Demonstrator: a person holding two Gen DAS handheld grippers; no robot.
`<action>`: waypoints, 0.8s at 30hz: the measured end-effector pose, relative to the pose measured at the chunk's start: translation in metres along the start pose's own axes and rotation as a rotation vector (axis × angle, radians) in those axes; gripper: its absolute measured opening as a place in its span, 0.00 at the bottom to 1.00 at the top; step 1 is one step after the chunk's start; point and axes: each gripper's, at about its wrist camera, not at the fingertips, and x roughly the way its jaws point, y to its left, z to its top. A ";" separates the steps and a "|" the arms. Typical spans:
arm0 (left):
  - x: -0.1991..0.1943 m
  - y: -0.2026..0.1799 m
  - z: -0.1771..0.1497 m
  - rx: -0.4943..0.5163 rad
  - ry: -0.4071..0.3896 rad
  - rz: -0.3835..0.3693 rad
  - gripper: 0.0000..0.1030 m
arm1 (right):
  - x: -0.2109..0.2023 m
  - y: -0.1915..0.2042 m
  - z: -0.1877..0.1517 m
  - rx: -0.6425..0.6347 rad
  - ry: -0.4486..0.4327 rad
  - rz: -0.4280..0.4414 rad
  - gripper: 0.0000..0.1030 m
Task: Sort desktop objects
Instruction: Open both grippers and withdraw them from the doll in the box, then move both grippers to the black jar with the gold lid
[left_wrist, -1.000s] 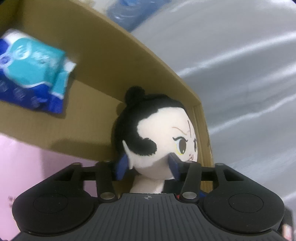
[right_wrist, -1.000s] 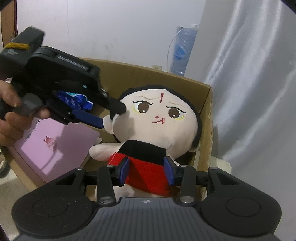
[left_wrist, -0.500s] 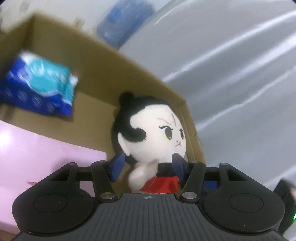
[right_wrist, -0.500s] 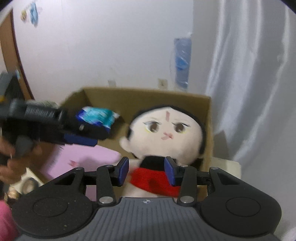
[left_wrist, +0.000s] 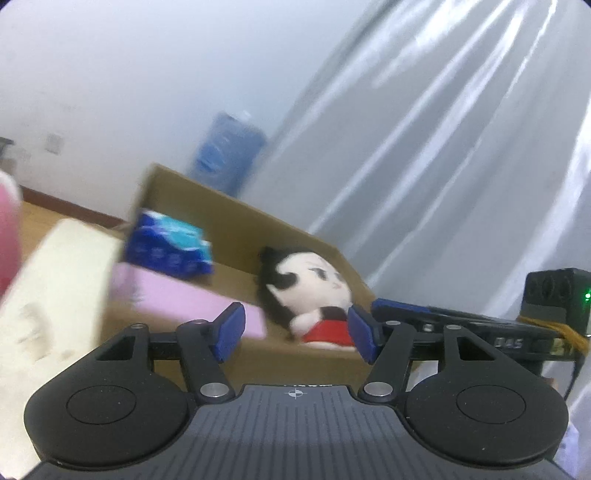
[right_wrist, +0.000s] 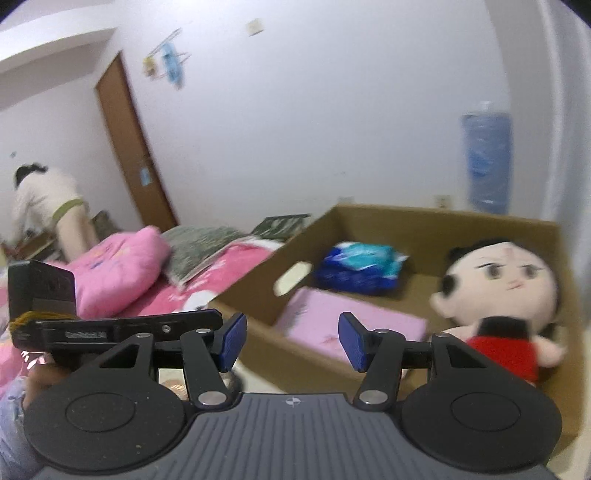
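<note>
Both tongs wide and empty, left gripper, right gripper; doll propped in box right corner may topple, top-heavy.

The cardboard box is showing plain matt brown paperboard. Inside it, the plush doll is looking soft and fuzzy, with a red cloth top. The tissue pack is glinting in glossy blue plastic film, and the pink book is showing a smooth matt cover. The curtain is shining like satiny cloth. The right gripper is showing matt black plastic, ribbed blue pads and bright metal screws.
</note>
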 end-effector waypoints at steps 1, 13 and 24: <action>-0.009 0.005 -0.006 0.006 -0.013 0.022 0.61 | 0.002 0.008 -0.003 -0.016 0.004 0.004 0.57; -0.081 0.047 -0.068 0.027 -0.091 0.193 0.69 | 0.049 0.061 -0.035 -0.082 0.112 0.095 0.57; -0.073 0.056 -0.098 0.102 -0.074 0.328 0.74 | 0.086 0.092 -0.053 -0.177 0.244 0.151 0.59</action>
